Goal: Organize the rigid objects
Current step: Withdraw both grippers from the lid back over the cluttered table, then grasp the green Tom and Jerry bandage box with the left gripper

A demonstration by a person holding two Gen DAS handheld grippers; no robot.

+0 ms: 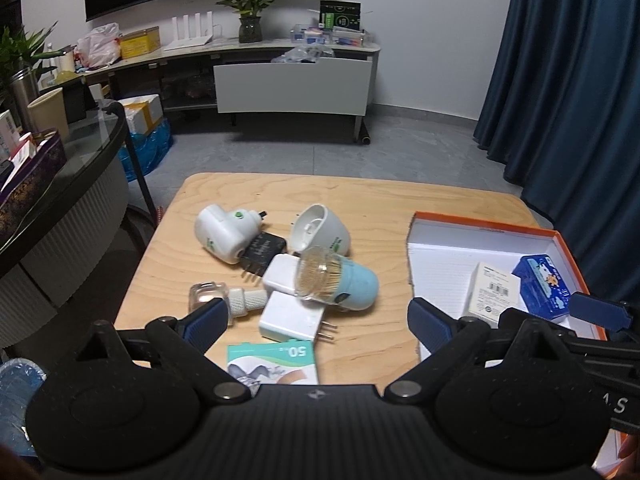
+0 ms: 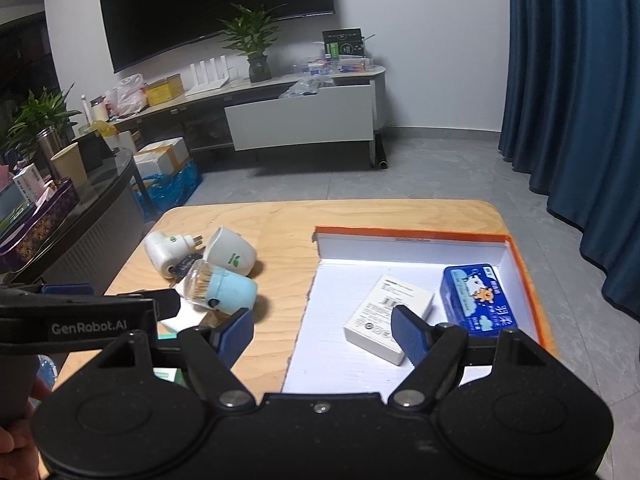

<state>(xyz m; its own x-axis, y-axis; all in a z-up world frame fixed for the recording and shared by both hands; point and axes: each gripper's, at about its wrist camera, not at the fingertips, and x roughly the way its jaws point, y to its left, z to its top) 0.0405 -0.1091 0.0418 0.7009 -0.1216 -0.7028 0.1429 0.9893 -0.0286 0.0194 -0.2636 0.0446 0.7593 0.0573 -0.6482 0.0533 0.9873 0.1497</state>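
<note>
Sorting was partway: both claws, left gripper (image 1: 314, 314) and right gripper (image 2: 322, 330), gaped empty, the next grab probably needing the toothpick jar (image 1: 338, 280) carried to the box (image 1: 564, 240).

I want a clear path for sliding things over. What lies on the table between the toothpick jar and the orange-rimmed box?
Nothing: the right wrist view shows bare wood between the toothpick jar and the box. The left wrist view agrees.

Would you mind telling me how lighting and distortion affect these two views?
Left wrist view: dim room, fisheye bends the wooden table edge, dark vignette in the corners. Right wrist view: bright glare on the orange box inner wall, curtain bowed, foreground gripper soft.
</note>
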